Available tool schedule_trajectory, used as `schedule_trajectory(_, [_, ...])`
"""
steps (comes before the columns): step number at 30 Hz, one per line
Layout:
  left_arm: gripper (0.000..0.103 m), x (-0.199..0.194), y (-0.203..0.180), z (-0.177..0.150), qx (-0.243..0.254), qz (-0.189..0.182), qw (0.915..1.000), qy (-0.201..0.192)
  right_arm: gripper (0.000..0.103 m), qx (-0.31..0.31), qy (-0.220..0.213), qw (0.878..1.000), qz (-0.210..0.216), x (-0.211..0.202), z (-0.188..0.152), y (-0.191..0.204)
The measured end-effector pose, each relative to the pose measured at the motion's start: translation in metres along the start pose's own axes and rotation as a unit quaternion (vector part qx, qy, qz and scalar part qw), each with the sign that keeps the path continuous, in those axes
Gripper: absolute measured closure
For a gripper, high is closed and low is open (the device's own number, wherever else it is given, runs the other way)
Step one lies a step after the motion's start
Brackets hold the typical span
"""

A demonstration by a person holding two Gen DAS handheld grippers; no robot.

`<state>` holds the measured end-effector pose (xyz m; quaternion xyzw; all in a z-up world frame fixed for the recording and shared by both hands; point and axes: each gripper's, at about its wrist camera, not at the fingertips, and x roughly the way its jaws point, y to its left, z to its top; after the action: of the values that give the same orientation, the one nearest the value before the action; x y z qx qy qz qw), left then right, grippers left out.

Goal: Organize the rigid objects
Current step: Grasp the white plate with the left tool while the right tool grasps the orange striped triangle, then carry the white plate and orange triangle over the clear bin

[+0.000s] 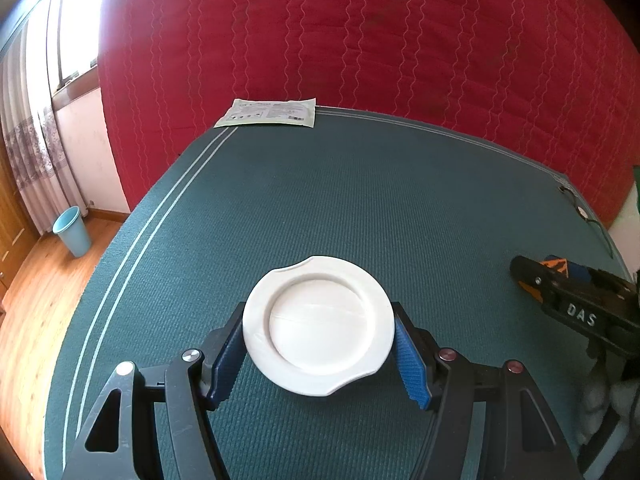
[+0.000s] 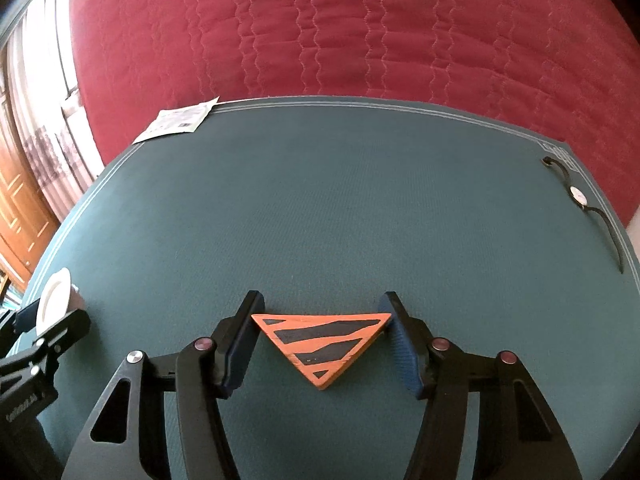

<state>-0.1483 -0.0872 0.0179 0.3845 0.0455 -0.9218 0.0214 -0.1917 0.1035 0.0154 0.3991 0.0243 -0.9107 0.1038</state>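
Observation:
A white plate (image 1: 318, 326) sits between the blue pads of my left gripper (image 1: 320, 340), which is shut on its rim just above the green mat (image 1: 320, 200). The plate also shows at the left edge of the right wrist view (image 2: 54, 298). An orange triangular block with black stripes (image 2: 322, 342) sits between the pads of my right gripper (image 2: 322, 320), which is shut on its two upper corners. The right gripper also shows at the right of the left wrist view (image 1: 532, 276).
A white printed packet (image 1: 270, 113) lies at the mat's far left corner, also in the right wrist view (image 2: 176, 122). A wristwatch (image 2: 578, 196) lies at the mat's right edge. A red quilt (image 1: 360, 40) lies behind. A blue bin (image 1: 72, 236) stands on the floor at left.

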Motion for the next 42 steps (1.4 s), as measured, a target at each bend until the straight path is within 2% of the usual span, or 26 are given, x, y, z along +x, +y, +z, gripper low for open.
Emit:
schedule_trajectory(9, [0.034,0.000,0.000,-0.001,0.001,0.002,1.0000,-0.003,0.042,0.009,-0.002,1.000,0.005,-0.022,-0.024,0.000])
schedule_trajectory(20, [0.034,-0.005,-0.001,-0.003,0.001,0.009,0.9999,-0.010,0.042,0.019,-0.012,1.000,0.019,-0.072,-0.077,-0.007])
schedule_trajectory(27, [0.034,-0.009,-0.005,-0.008,0.000,0.016,0.9998,-0.015,0.042,0.021,-0.017,0.999,0.027,-0.091,-0.098,-0.011])
schedule_trajectory(38, [0.034,-0.027,-0.040,-0.022,0.049,0.009,0.9980,-0.037,0.042,0.021,-0.033,0.999,0.030,-0.112,-0.115,-0.017])
schedule_trajectory(42, [0.034,-0.027,-0.050,-0.026,0.069,0.005,0.9971,-0.031,0.042,0.025,-0.038,0.998,0.033,-0.123,-0.119,-0.023])
